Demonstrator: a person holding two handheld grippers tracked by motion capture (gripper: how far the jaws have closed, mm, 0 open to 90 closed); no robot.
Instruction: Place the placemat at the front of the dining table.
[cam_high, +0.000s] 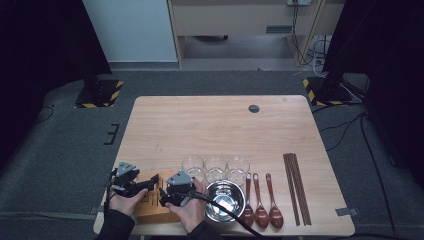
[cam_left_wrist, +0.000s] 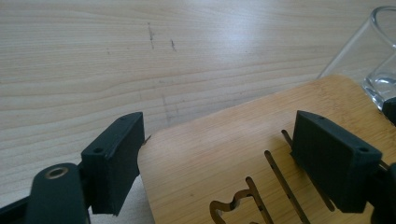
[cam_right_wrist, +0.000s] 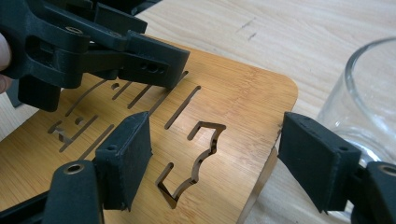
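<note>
Where the table's (cam_high: 220, 120) near-left edge meets the person's forearms, a bamboo board (cam_high: 150, 207) with cut-out slots lies, and both grippers work at it.

The left gripper (cam_high: 150, 182), held in the left hand (cam_high: 125, 202), points along the board's left part. In the left gripper view its jaws stand wide apart astride a rounded board corner (cam_left_wrist: 224, 158): one jaw is off the board edge over the table, the other above the slotted surface. Neither pad presses the board in that view.

The right gripper (cam_high: 167, 197), held in the right hand (cam_high: 190, 212), sits at the board's right part. In the right gripper view its jaws are also spread: one jaw stands over the board (cam_right_wrist: 219, 112) beside a shaped cut-out, the other beyond the board's edge, next to a glass (cam_right_wrist: 369, 102). The board edge lies between the jaws; whether the pads touch it cannot be told. The left gripper (cam_right_wrist: 154, 65) appears farther off over the slots.

Just right of the board rests a steel bowl (cam_high: 225, 200). Behind it stand three glasses (cam_high: 216, 167) in a row. Further right lie three wooden spoons (cam_high: 261, 202), then a bundle of chopsticks (cam_high: 297, 187). Near the far edge is a dark round grommet (cam_high: 254, 108).
</note>
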